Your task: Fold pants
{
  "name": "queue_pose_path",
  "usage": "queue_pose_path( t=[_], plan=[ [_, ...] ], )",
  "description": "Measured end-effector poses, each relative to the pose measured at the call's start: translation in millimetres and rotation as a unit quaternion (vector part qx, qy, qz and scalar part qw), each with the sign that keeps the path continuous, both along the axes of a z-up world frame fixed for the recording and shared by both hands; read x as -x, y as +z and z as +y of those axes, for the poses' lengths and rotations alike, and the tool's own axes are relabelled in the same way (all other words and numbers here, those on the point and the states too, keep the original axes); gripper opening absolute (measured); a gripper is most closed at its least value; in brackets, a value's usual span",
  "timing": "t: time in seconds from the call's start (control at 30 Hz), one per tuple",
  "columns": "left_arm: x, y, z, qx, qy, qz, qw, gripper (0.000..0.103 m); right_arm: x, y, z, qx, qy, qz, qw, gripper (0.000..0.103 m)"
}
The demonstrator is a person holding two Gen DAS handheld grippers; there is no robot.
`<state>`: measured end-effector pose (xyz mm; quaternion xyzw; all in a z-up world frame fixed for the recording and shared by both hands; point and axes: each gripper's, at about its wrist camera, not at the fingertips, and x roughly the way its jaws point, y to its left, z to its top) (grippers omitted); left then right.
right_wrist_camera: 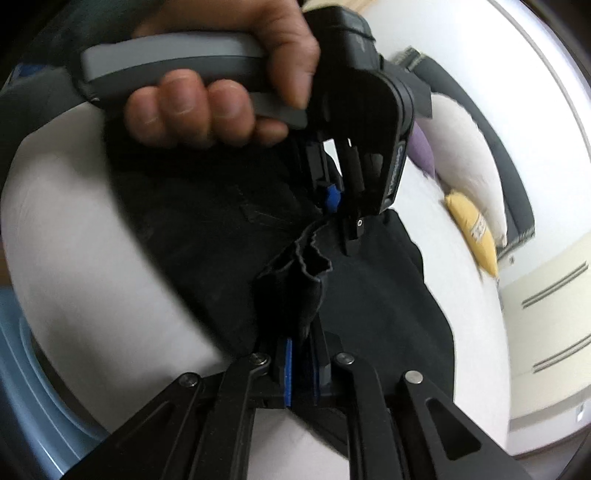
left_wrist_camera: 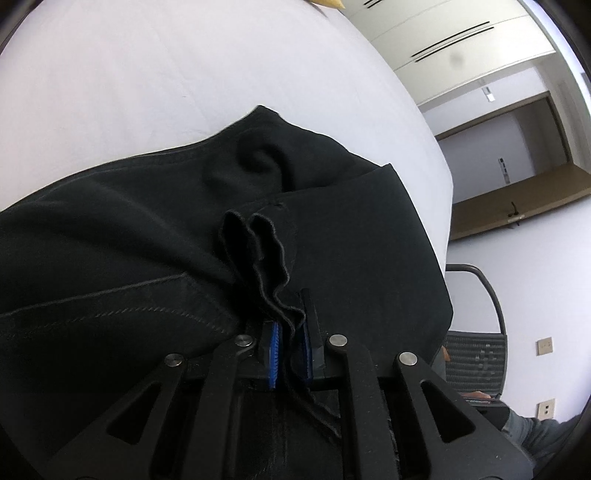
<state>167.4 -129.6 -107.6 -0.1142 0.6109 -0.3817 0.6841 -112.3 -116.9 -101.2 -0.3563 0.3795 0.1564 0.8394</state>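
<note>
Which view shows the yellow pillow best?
The right wrist view: the yellow pillow lies whole on the white bed, against a white pillow. The left wrist view catches only a yellow sliver at its top edge.

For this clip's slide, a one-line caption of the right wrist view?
Both grippers pinch the black pants' edge over the white bed.

surf: white bed (left_wrist_camera: pixel 147 74) | on it: black pants (left_wrist_camera: pixel 351 240), yellow pillow (right_wrist_camera: pixel 476 236), prob.
</note>
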Motion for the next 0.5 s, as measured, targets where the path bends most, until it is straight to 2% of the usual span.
queue_pose_path(
  t=[0.07,0.1,0.13,0.2,0.23,0.27,0.3,0.33,0.37,0.4,0.43,0.5],
  plan=[
    [0,6,8,-0.022,0.003,-0.019,0.9996,0.015,3,16,-13,-0.065,-0.005,0.027,0.997,0.017],
    [0,11,14,-0.035,0.002,-0.029,0.999,0.015,5,25,-22,-0.1,-0.006,0.043,0.994,0.024],
    [2,15,16,-0.054,0.003,-0.041,0.9977,0.015,4,37,-37,-0.149,-0.011,0.064,0.987,0.032],
    [6,28,23,-0.104,0.011,-0.082,0.9912,0.015,-5,55,-74,-0.218,-0.053,0.075,0.972,0.034],
    [9,36,23,-0.116,0.02,-0.101,0.9878,0.015,-13,61,-96,-0.254,-0.079,0.081,0.96,0.034],
    [12,46,24,-0.11,0.027,-0.115,0.9869,0.015,-20,67,-117,-0.29,-0.104,0.085,0.948,0.034],
    [15,59,22,-0.08,0.03,-0.123,0.9887,0.015,-32,73,-148,-0.343,-0.14,0.086,0.925,0.034],
    [19,68,19,-0.052,0.03,-0.129,0.9898,0.015,-41,76,-167,-0.379,-0.157,0.089,0.908,0.034],
    [23,77,13,-0.024,0.025,-0.135,0.9902,0.015,-54,76,-195,-0.438,-0.173,0.1,0.876,0.034],
    [29,82,4,0.0,0.015,-0.139,0.9901,0.015,-63,75,-211,-0.477,-0.181,0.111,0.853,0.034],
    [36,82,-7,0.019,-0.002,-0.138,0.9902,0.015,-78,69,-231,-0.522,-0.193,0.128,0.821,0.035],
    [48,69,-30,0.02,-0.036,-0.128,0.9909,0.015,-97,56,-245,-0.564,-0.193,0.159,0.787,0.035]
  ],
)
